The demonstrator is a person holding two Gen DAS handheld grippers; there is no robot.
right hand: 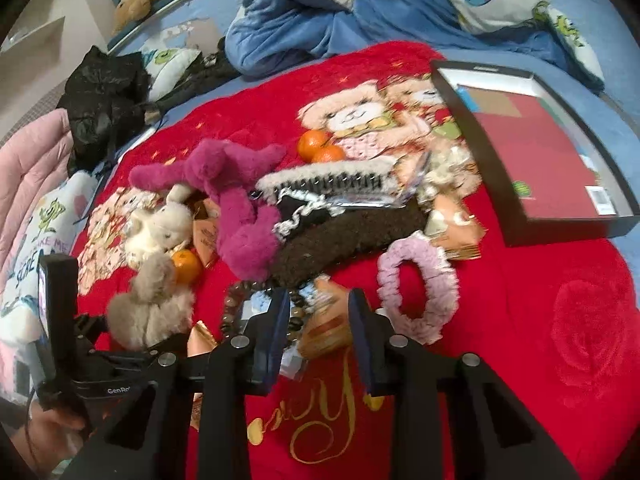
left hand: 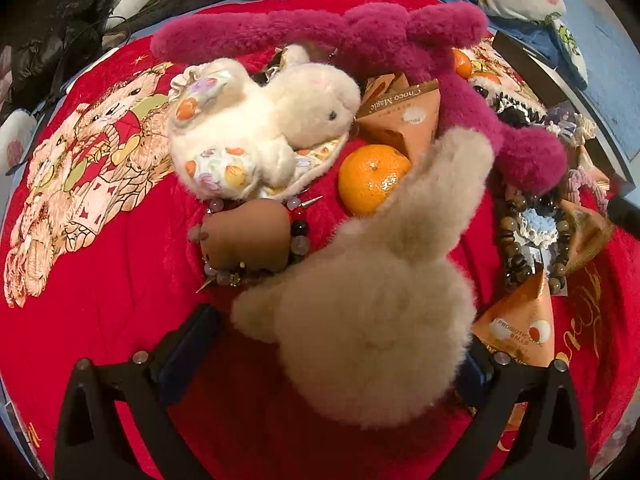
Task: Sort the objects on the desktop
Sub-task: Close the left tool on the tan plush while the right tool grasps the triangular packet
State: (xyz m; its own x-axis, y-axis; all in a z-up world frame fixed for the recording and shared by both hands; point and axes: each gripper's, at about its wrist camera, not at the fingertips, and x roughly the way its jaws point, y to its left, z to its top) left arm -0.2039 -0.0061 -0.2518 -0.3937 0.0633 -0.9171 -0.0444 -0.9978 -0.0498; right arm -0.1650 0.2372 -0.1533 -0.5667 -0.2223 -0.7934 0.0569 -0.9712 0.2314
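We see our left gripper (left hand: 340, 364) pitched steeply down over the red blanket (left hand: 120, 300), its jaws spread wide with the beige plush rabbit (left hand: 372, 320) between them; whether the pads press its fur we cannot tell. Just beyond the jaws lie a mandarin (left hand: 370, 180), a brown toy (left hand: 248, 240) ringed by a bead bracelet (left hand: 298, 240), a white plush rabbit (left hand: 268, 124) and a magenta plush (left hand: 400, 44). Our right gripper (right hand: 320, 340) also tilts downward, its jaws drawn in on an orange snack pouch (right hand: 326, 326) between the pads. Just right of those jaws lies a pink scrunchie (right hand: 416, 280); a dark bead strand (right hand: 234, 304) curls at their left. The black box (right hand: 536, 148) sits far beyond, to the right.
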